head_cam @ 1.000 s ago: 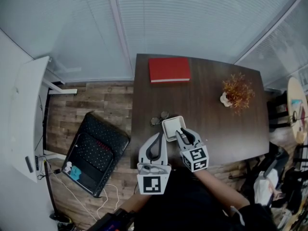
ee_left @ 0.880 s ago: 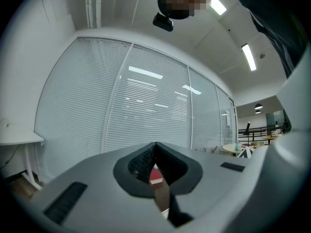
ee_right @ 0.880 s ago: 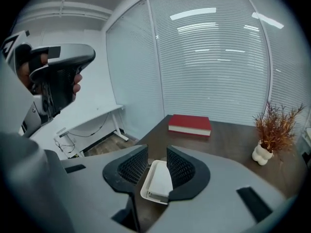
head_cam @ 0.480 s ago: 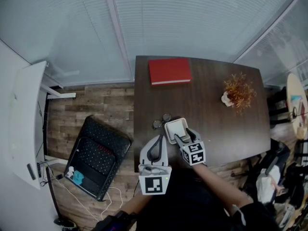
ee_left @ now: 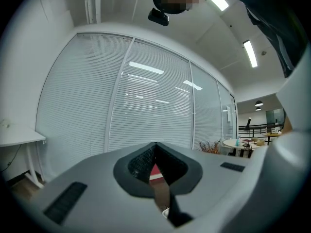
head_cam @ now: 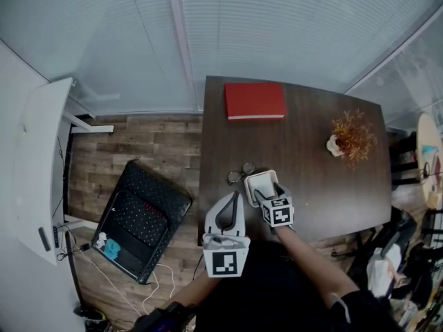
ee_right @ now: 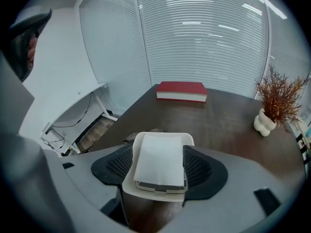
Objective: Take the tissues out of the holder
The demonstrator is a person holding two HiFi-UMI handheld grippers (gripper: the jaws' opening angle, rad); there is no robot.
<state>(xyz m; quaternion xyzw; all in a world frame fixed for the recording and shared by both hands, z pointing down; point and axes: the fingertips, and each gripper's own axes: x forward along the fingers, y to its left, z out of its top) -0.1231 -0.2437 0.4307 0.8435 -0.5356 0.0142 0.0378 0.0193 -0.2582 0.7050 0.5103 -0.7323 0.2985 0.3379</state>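
Progress: not begun, in my judgement; the tissues (ee_right: 160,159) lie stacked flat in the holder (ee_right: 154,196) | Location: near edge of the table (head_cam: 311,158) | Right gripper (head_cam: 268,192): jaws wide, just been opening, straddling the holder, no grip | Left gripper (head_cam: 233,199): jaws together, empty, beside the holder | Remaining: grip the stack, lift out.

Office: glass walls (head_cam: 291,33) w/ blinds (ee_right: 204,38)
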